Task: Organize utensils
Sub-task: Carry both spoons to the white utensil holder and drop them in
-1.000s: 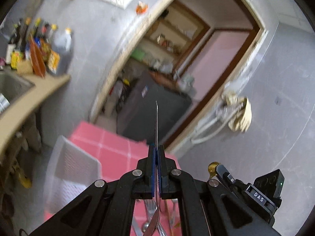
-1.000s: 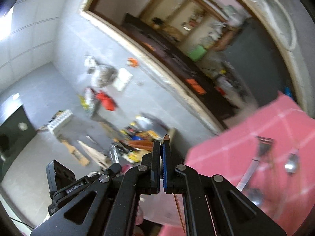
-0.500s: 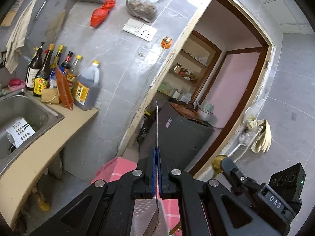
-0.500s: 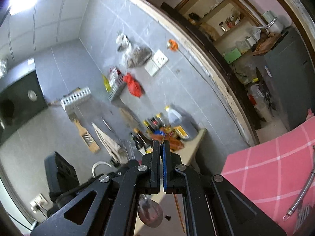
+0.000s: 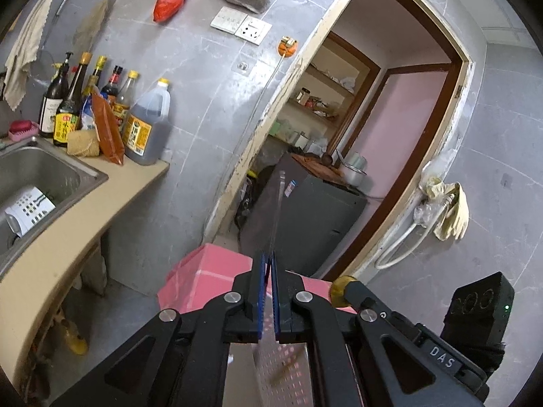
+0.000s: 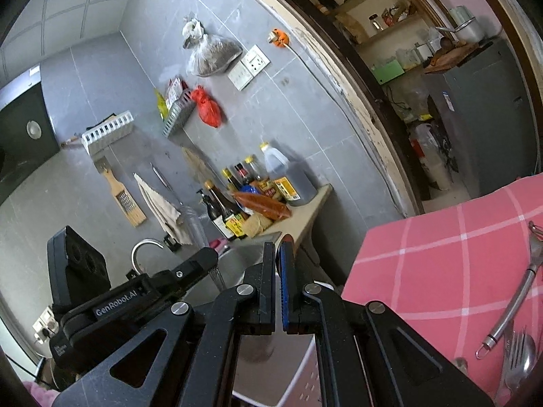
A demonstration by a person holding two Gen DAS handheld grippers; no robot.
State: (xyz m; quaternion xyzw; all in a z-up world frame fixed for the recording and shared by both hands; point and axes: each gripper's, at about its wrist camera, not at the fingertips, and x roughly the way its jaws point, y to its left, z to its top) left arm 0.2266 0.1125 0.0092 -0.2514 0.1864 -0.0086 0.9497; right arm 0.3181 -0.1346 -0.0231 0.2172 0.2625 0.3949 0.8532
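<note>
My left gripper [image 5: 267, 261] is shut on a thin metal spoon [image 5: 277, 203], held edge-on. Its handle sticks up out of the jaws and looks blurred. Under this gripper lies a white perforated basket [image 5: 288, 356], with a blurred brown stick [image 5: 285, 369] over it. My right gripper [image 6: 276, 247] is shut on a brown chopstick [image 6: 286, 237]; only its tip shows above the blue pad. The same basket [image 6: 298, 376] sits below the right gripper, beside the pink checked table [image 6: 424, 254]. A long metal utensil [image 6: 509, 308], a fork [image 6: 516, 342] and a spoon [image 6: 527, 369] lie on that table.
A steel sink [image 5: 40, 176] is set in the beige counter [image 5: 85, 224] on the left. Several sauce bottles [image 5: 101, 101] stand at the counter's end. A grey cabinet [image 5: 305, 210] fills the doorway behind the table. A tap [image 6: 146, 247] rises over the sink.
Both views have swung away from the table top towards the sink counter. The basket now lies under both grippers. Both grips look unchanged.
</note>
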